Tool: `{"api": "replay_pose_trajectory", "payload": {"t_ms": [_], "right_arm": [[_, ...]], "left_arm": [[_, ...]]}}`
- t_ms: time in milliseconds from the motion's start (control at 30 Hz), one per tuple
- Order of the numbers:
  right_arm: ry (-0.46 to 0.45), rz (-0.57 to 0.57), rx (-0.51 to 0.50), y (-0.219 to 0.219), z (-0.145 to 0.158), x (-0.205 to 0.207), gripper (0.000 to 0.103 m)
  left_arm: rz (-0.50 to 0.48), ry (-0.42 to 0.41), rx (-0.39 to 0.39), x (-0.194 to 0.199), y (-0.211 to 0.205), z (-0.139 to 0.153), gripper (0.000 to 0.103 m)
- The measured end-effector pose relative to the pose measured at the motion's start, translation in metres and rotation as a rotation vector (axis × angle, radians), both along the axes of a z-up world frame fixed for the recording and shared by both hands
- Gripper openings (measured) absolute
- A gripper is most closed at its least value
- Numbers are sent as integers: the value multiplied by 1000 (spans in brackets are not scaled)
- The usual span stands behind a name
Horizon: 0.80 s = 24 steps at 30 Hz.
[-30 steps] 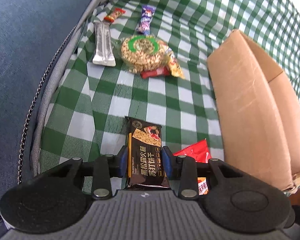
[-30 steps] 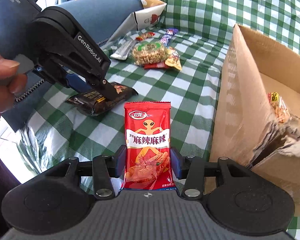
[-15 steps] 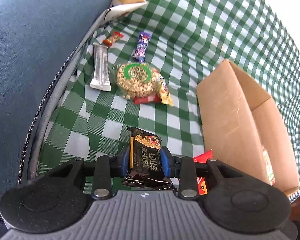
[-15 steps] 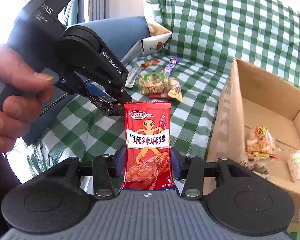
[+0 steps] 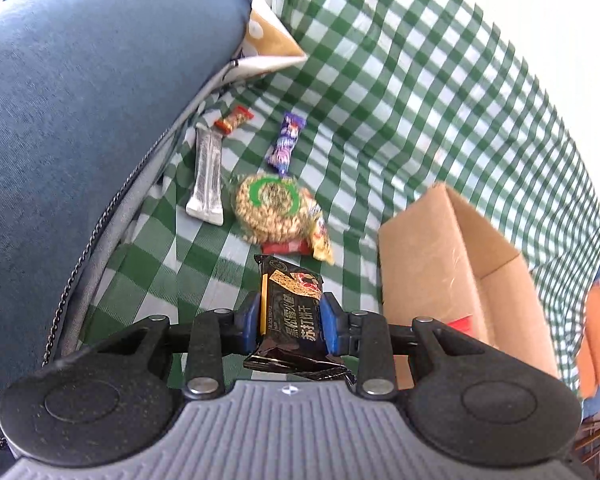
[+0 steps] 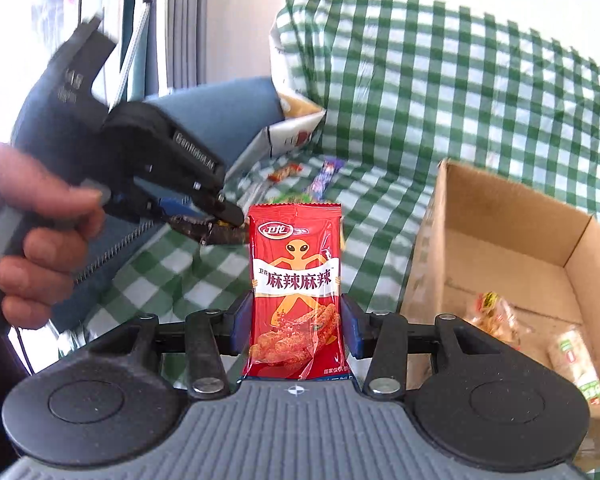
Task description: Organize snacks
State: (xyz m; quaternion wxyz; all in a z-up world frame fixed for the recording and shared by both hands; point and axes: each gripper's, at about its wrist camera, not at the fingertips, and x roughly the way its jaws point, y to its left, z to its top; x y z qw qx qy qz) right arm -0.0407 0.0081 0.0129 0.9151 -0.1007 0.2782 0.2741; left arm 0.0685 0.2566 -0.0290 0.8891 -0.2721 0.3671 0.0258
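Observation:
My left gripper [image 5: 289,326] is shut on a black cracker packet [image 5: 291,312], held above the green checked cloth [image 5: 400,92]. In the right wrist view the same gripper [image 6: 224,224], in a person's hand [image 6: 32,248], carries that dark packet [image 6: 216,234] in the air. My right gripper [image 6: 297,326] is shut on a red spicy-snack packet [image 6: 296,280], which stands upright between the blue pads. The open cardboard box [image 5: 452,264] stands to the right; its inside [image 6: 512,276] holds a few wrapped snacks [image 6: 496,320].
More snacks lie on the cloth at the back: a silver bar [image 5: 208,176], a round peanut pack [image 5: 270,208], a purple candy [image 5: 286,144], a small red candy [image 5: 234,119]. A blue cushion [image 5: 80,120] fills the left. A paper bag [image 5: 272,44] leans behind it.
Both grippers have risen with their packets. The left one has lifted the black packet off the cloth and tilted, so more of the box and the sofa back shows.

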Motion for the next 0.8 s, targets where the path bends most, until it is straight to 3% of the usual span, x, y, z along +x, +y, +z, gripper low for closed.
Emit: {"api": "replay_pose_trajectory", "payload": {"t_ms": [200,400,500,633,800], "right_arm": [[-68,-46,92,-29,45,19,48],[-176,-149,132,-87,80,56,48],[-196,-238,151,-124,79,79,48],[-157,-377,192,-166,57,98,48],[-115,-454,198,-200,39,107,47]], "left_arm": [[10,-63,-28,-1,-2,9,35],[-15,-123,-60,6,-16,17,35],[-42,-140,-105,12,-27,19,35],[-72,-157,-159,25,-45,19,35],[-120,-195,-222,41,-76,24,35]]}}
